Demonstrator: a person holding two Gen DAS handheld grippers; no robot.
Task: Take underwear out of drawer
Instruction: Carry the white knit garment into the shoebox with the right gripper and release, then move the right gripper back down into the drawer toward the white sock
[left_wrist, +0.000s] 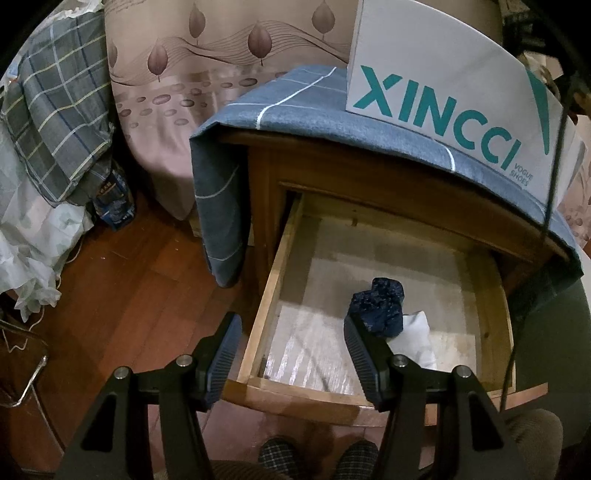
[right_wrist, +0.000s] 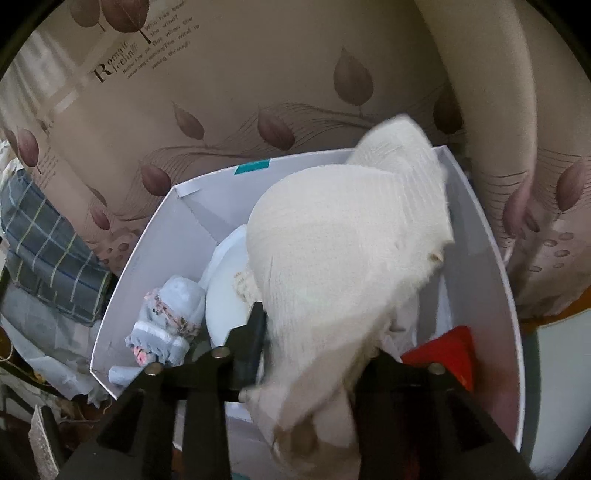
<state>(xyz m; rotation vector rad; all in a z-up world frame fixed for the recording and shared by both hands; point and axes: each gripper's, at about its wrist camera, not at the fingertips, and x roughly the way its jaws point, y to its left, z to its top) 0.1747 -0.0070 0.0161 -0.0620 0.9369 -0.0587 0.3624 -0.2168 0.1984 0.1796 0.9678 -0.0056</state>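
Cream knit undies (right_wrist: 347, 266), soft n light, drape btwn the right gripper (right_wrist: 314, 354) over the white box (right_wrist: 491, 258), can't tell if pinched or let go, left gripper (left_wrist: 291, 354) gapes empty over the drawer (left_wrist: 269, 295), so imo pinch a fold.

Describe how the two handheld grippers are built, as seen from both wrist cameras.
The left gripper is matte black, with two angular struts that carry silver round bolt heads. Its fingers are flat paddles with ribbed, dark blue-grey pads. The right gripper has the same black struts and silver bolts; its fingers are mostly hidden behind cream fabric. A thin black cable runs down the right of the left view.
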